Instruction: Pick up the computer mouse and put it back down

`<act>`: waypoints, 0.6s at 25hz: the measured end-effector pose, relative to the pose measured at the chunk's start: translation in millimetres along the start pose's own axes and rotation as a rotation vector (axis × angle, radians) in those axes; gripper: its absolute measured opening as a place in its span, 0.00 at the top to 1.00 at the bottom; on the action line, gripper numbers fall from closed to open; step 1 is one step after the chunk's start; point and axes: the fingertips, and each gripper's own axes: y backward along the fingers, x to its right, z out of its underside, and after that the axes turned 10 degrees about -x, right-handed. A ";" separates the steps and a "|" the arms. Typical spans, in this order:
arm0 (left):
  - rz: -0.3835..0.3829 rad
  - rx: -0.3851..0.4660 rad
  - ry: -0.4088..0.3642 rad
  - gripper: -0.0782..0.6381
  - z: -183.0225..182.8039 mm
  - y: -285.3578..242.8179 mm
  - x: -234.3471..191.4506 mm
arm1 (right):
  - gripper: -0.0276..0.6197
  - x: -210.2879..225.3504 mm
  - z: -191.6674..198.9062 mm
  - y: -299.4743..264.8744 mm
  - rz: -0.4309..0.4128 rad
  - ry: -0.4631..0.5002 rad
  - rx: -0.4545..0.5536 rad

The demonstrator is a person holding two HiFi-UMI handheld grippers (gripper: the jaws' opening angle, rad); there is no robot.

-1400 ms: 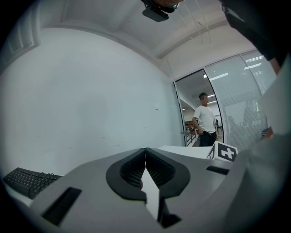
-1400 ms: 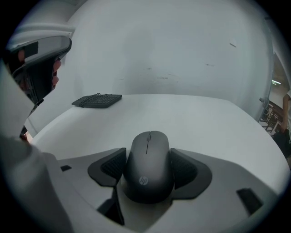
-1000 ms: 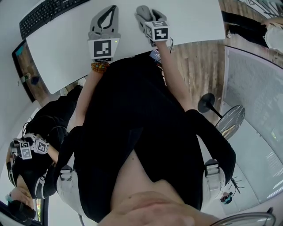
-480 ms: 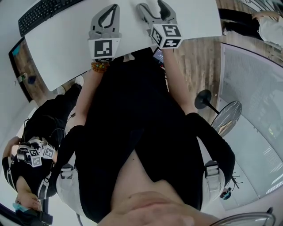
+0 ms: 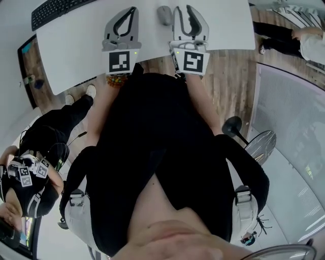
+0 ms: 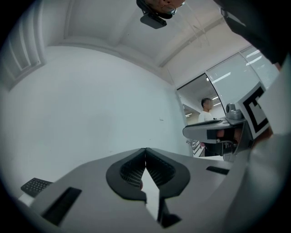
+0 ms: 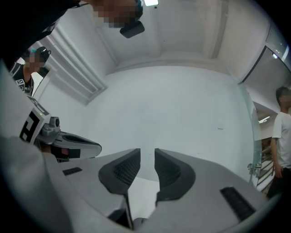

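Head view: computer mouse lies on the white table, in the lane between my two tongs. It is just beside the left jaw of my right gripper and clearly nearer it than my left gripper. Its long axis runs roughly along the line my jaws point. Keyboard sits at the far left corner.

Left gripper view: left gripper, tips pressed together, nothing between them; mouse not in sight.

Right gripper view: right gripper, narrow bare gap, jaws closing on nothing (a small grey curve at the bottom edge may be the mouse; I cannot tell). By my judgement, any fresh grasp falls to this hand: spread, shift left, drop.
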 end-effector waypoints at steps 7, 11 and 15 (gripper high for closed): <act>-0.084 -0.002 0.003 0.87 -16.6 28.7 54.8 | 0.85 11.1 -0.5 55.8 -0.054 -0.057 0.023; -0.122 -0.002 0.007 0.87 -19.2 42.2 101.1 | 0.87 26.7 12.2 93.2 -0.091 -0.068 0.022; -0.127 -0.038 -0.007 0.87 -14.8 50.7 142.9 | 0.89 41.6 27.0 119.4 -0.110 -0.078 0.012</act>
